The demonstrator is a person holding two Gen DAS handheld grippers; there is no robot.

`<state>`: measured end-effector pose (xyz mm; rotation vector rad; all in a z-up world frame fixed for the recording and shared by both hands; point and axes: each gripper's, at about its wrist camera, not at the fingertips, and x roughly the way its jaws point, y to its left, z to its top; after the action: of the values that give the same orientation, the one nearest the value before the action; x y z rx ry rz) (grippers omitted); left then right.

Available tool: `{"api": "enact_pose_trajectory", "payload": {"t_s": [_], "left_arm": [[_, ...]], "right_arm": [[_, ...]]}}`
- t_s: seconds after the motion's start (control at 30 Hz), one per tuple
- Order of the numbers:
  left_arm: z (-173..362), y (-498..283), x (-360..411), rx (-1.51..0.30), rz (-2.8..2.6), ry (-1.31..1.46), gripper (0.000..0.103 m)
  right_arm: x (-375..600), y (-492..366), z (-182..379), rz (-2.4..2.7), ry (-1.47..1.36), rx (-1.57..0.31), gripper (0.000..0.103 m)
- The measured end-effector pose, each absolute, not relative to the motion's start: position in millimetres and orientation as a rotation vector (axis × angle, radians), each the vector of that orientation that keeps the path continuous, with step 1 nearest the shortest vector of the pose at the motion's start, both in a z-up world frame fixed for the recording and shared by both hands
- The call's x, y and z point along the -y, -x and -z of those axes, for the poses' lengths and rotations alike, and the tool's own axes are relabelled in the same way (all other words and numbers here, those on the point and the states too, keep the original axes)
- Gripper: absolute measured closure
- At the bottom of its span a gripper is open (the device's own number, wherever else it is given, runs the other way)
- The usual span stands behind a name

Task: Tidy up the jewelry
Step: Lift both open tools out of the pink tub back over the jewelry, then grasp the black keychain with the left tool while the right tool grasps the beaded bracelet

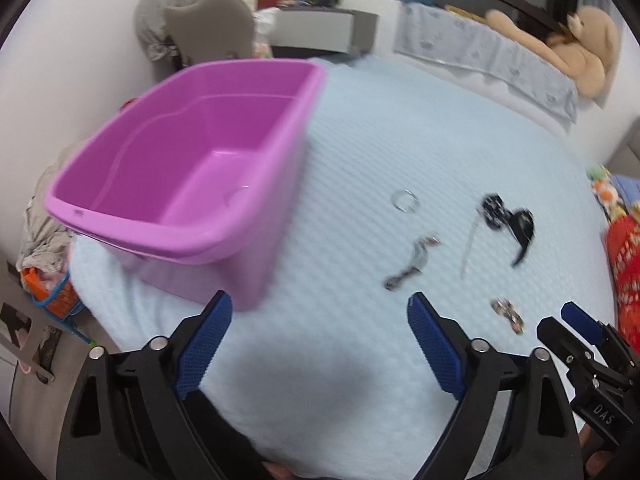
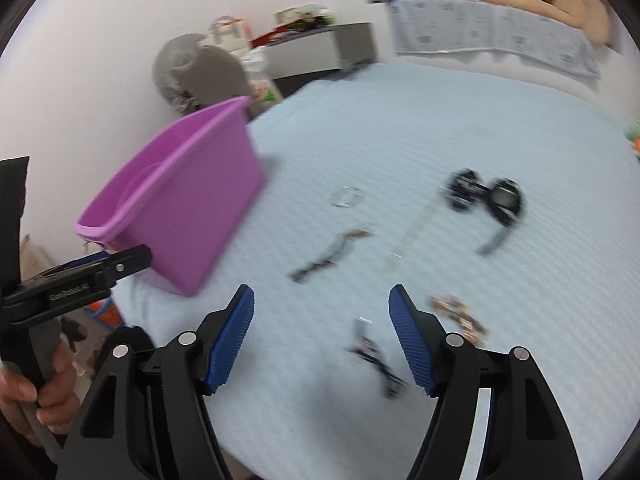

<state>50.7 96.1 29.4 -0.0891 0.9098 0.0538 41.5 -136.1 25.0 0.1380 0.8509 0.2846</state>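
A purple plastic bin (image 1: 188, 160) stands on the light blue bedspread (image 1: 360, 128), ahead and to the left of my left gripper (image 1: 320, 300), which is open with nothing between its blue pads. Jewelry lies scattered to the right: a clear ring (image 1: 405, 201), a silver bracelet (image 1: 412, 262), a black watch with beads (image 1: 508, 220), a thin chain (image 1: 470, 240) and a small brownish piece (image 1: 508, 314). My right gripper (image 2: 321, 292) hangs open over a dark thin piece (image 2: 374, 356) that lies on the cover between its fingers, untouched. Both views are blurred.
A stuffed bear (image 1: 588, 48) lies by the headboard at the far right. A grey cushion (image 1: 208, 24) and a cluttered shelf (image 1: 320, 28) stand behind the bin. Red fabric (image 1: 624, 264) sits at the bed's right edge, and clothes (image 1: 44, 232) are piled left of it.
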Motion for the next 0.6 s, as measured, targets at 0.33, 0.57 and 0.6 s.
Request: {"api": "enact_pose_trajectory", "payload": {"t_s": [0.33,0.57,0.6], "left_arm": [[13.1,-54.7,-19.9,-1.035,-0.011,0.151,0.011],[58.0,-46.6,24.8,-1.111,-0.067,0.150,0.011],[62.1,-45.7,28.0,-1.110,-0.078,0.159,0.011]], "right_arm": [[234.2,-32.1,16.8,-0.180,-0.143,-0.900,0.036],[260.1,-40.9,44.2,-0.248,-0.067,-0.937,0.036],[261.9,-42.8,48.6,-0.260,-0.060,-0.943,0.036]]}}
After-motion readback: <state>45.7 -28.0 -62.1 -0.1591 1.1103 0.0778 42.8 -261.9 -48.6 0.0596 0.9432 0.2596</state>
